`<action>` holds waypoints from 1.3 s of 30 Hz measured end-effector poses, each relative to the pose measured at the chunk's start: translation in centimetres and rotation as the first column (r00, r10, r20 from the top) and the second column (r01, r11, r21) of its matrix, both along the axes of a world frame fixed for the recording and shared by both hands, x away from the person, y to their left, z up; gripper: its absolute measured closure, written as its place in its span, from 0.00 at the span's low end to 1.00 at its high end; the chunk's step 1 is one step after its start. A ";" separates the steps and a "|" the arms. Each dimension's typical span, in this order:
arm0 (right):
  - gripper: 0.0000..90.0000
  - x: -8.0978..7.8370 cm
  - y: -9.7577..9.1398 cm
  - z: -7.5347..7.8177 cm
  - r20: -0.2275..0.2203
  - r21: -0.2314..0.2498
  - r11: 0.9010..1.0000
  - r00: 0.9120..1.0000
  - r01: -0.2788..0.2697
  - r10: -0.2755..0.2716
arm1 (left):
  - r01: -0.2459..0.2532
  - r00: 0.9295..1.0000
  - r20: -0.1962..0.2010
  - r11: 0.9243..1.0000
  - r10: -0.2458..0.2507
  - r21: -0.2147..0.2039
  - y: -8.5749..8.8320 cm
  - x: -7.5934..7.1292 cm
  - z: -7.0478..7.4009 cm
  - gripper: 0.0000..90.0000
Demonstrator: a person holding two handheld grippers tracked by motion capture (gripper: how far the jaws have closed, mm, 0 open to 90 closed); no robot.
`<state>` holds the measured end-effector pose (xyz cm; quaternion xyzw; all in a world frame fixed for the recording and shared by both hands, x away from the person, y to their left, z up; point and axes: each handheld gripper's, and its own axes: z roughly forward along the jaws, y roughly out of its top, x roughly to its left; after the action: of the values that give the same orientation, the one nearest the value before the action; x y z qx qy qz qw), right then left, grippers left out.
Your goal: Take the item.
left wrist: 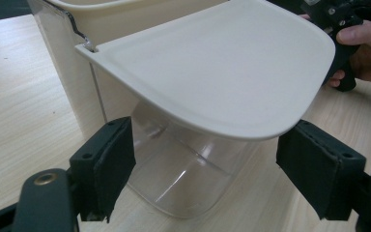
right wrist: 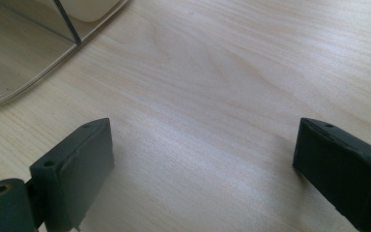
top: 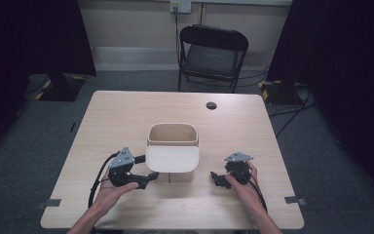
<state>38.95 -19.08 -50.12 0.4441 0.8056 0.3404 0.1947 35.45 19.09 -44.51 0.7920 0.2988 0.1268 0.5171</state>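
Bin (top: pixel 172 146) is sitting right between my two grippers on the wooden table (top: pixel 126 112), cream walls up top and a see-through lower part. Its cream flap lid (left wrist: pixel 212 67) hangs out toward me, tilted, hinged at the bin's near rim. My left gripper (top: pixel 148 176) is parked just under the lid's rounded front edge: jaws spread apart, one on each side of that edge, and neither pad is touching it, so nothing is gripped. The clear bottom of the bin sits straight ahead, just past the jaws. My right gripper (top: pixel 215 176) is off on the other side of the bin, jaws wide, with only bare tabletop between them. From its camera a corner of the bin's clear base (right wrist: pixel 24 53) sits up and to the left of the jaws, apart from them.
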 end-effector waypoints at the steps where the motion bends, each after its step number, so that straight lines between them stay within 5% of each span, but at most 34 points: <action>1: 0.07 0.0 0.0 0.0 0.000 0.000 1.000 1.000 0.000 0.000 | 0.000 1.000 0.000 1.000 0.000 0.000 0.0 0.0 0.0 0.23; 39: 0.07 0.0 0.0 0.0 -0.001 0.000 1.000 1.000 0.001 -0.001 | -0.020 1.000 0.021 1.000 0.021 -0.021 -0.1 -0.3 0.5 0.20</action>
<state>38.96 -19.06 -50.12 0.4447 0.8054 0.3402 0.1945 35.19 18.96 -44.01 0.7821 0.3027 0.1374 0.5271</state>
